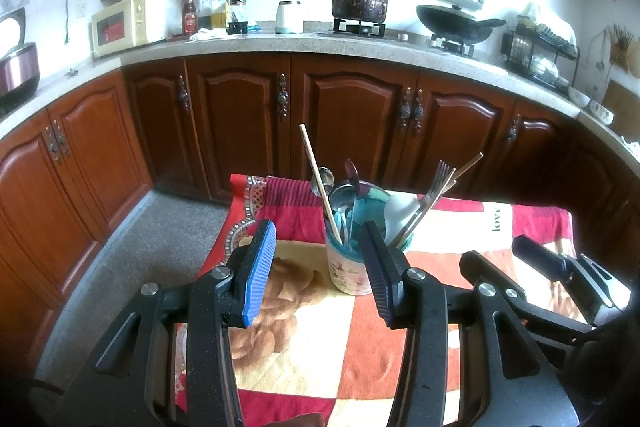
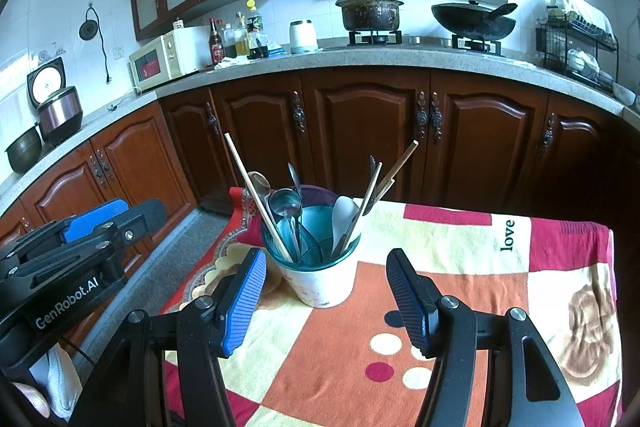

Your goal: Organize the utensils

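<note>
A white utensil cup (image 1: 350,273) (image 2: 320,283) with a teal divider stands on the patterned cloth (image 1: 304,351) (image 2: 480,267). It holds metal spoons (image 2: 285,205), a white spoon (image 2: 344,217), a fork (image 1: 438,179) and several wooden chopsticks (image 2: 256,193). My left gripper (image 1: 318,259) hovers open just short of the cup, nothing between its blue pads. My right gripper (image 2: 326,281) is open too, its fingers wide on either side of the cup's near face, not touching. In the left wrist view the right gripper (image 1: 536,259) sits at the far right.
The cloth-covered table ends at its far edge (image 2: 440,211) just behind the cup. Beyond lie grey floor (image 1: 160,239), brown cabinets (image 1: 344,123) and a counter with a microwave (image 2: 168,61), bottles, a pot (image 2: 370,13), a wok and a dish rack (image 2: 576,47).
</note>
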Demonstrator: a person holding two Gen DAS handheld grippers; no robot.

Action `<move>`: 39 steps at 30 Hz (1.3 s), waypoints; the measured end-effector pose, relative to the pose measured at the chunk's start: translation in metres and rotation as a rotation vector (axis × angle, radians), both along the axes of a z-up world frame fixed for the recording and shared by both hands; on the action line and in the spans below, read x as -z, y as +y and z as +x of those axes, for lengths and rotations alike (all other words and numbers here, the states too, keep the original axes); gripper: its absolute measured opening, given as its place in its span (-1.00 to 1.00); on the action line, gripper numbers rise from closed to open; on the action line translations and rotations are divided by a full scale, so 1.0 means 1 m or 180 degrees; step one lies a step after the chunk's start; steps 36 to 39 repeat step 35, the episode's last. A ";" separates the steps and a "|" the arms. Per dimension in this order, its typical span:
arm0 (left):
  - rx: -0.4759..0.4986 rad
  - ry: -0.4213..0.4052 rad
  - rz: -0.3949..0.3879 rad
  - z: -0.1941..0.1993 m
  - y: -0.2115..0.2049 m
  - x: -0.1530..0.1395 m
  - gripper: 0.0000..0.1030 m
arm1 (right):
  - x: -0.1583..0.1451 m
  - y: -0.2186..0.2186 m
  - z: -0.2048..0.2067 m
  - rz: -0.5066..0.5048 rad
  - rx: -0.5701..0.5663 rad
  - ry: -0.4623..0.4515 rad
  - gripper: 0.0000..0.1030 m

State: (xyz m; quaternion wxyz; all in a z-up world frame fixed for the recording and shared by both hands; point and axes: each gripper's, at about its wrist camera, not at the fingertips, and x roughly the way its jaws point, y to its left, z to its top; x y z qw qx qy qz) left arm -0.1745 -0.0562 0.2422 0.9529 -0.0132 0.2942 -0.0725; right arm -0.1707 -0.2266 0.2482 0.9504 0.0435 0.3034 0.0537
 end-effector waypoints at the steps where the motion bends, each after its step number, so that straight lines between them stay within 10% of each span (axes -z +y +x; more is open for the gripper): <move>1: -0.0001 0.0001 0.0007 0.001 0.001 0.000 -0.15 | 0.000 0.000 0.000 0.0001 0.0004 0.0003 0.17; 39: 0.0097 -0.0037 0.0072 0.004 -0.006 0.015 -0.15 | 0.015 -0.006 0.004 0.0017 0.0005 0.0078 0.17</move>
